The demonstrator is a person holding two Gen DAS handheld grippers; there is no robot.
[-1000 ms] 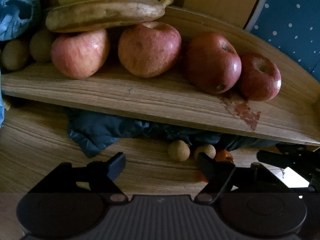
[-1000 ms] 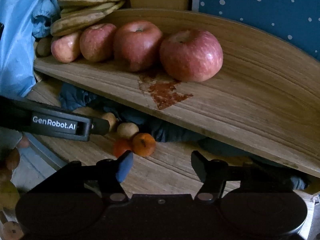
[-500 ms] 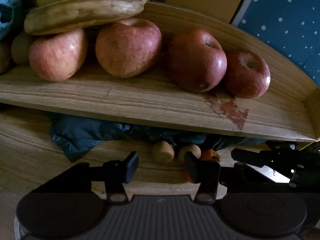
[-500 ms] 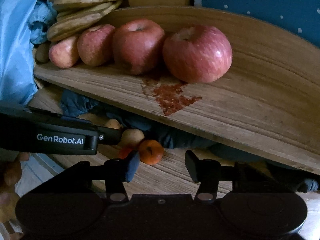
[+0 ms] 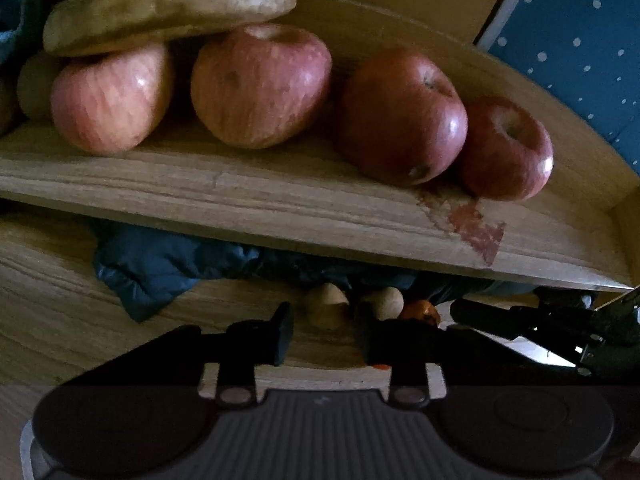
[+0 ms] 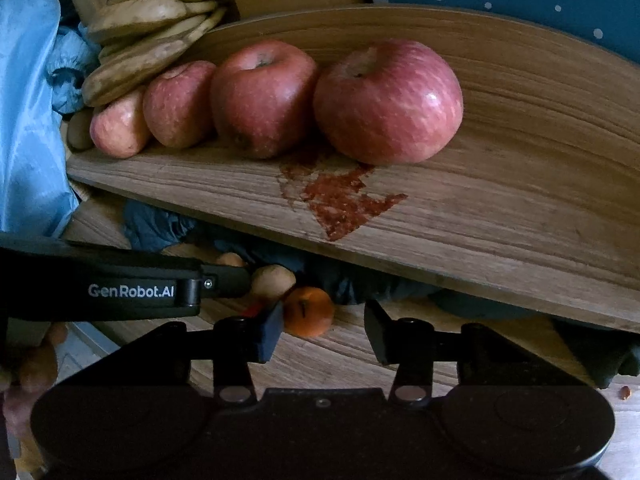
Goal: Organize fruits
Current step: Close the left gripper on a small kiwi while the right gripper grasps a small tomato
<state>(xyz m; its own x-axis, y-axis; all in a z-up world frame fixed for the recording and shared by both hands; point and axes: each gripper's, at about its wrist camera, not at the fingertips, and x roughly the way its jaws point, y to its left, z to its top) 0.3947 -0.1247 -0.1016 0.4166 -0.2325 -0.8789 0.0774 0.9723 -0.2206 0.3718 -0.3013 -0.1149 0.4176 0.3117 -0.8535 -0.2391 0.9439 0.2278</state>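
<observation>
Both wrist cameras look steeply down, close over the desk (image 5: 48, 320); both share the 4 apples (image 6: 388, 100) on the wooden shelf (image 5: 240, 200).

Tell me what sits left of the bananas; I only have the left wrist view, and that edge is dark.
Observer: In the right wrist view, a light blue plastic bag stands beside the bananas.
Operator: Does the right gripper have the small orange fruit?
Observer: No. The right gripper has just been closing its jaws, but the orange fruit lies just ahead of them on the wood, off to one side, and is not gripped.
</observation>
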